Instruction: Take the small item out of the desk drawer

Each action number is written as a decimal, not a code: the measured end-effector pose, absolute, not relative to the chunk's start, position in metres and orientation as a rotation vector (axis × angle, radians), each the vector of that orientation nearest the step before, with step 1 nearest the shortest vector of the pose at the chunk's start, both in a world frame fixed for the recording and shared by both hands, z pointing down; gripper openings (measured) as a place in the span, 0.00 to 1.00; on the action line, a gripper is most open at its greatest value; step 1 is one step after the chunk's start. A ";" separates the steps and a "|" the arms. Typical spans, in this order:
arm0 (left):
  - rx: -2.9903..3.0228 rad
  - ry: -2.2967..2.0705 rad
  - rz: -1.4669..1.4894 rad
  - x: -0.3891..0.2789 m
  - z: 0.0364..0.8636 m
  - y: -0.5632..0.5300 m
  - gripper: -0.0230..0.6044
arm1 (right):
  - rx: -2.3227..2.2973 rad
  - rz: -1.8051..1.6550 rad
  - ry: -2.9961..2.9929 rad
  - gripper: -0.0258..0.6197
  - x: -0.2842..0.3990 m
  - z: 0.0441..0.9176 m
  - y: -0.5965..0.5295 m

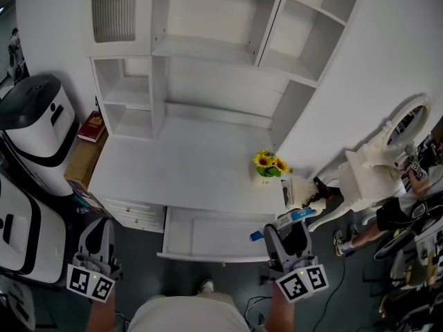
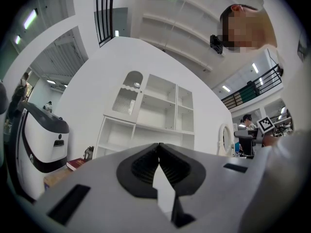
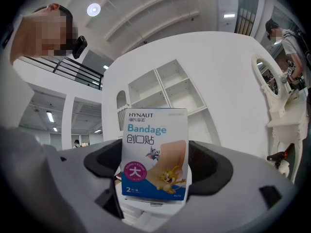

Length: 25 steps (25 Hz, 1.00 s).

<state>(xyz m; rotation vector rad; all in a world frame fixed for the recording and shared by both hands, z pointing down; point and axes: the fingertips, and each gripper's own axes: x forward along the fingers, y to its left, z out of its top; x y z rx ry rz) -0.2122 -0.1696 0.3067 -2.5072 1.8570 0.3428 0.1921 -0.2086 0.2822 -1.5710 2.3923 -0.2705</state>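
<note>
The small item is a white and blue bandage box (image 3: pixel 154 130) printed with cartoon figures. It stands upright between the pads of my right gripper (image 3: pixel 156 165), which is shut on it. In the head view the right gripper (image 1: pixel 287 221) holds the box (image 1: pixel 296 215) above the right end of the open desk drawer (image 1: pixel 208 235), clear of it. What shows of the white drawer's floor is bare. My left gripper (image 1: pixel 99 228) hangs to the left of the desk, below its front corner. Its jaws (image 2: pixel 158 147) meet with nothing between them.
A pot of sunflowers (image 1: pixel 270 164) stands on the white desk top (image 1: pixel 180 164) near its right edge, under an open shelf unit (image 1: pixel 208 54). A red book (image 1: pixel 91 126) and a white machine (image 1: pixel 38 126) are at the left. A white vanity (image 1: pixel 384 154) and a person (image 1: pixel 398 213) are at the right.
</note>
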 end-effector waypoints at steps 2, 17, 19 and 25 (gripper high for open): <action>-2.508 1.860 0.343 -0.213 0.307 -0.168 0.06 | -1.571 -0.273 2.398 0.71 0.190 0.283 -0.208; -2.518 1.871 0.340 -0.212 0.313 -0.150 0.06 | -1.564 -0.282 2.430 0.71 0.181 0.291 -0.191; -2.517 1.876 0.341 -0.213 0.315 -0.146 0.06 | -1.561 -0.285 2.431 0.71 0.180 0.292 -0.189; -2.502 1.899 0.347 -0.217 0.316 -0.136 0.06 | -1.549 -0.292 2.439 0.71 0.177 0.292 -0.184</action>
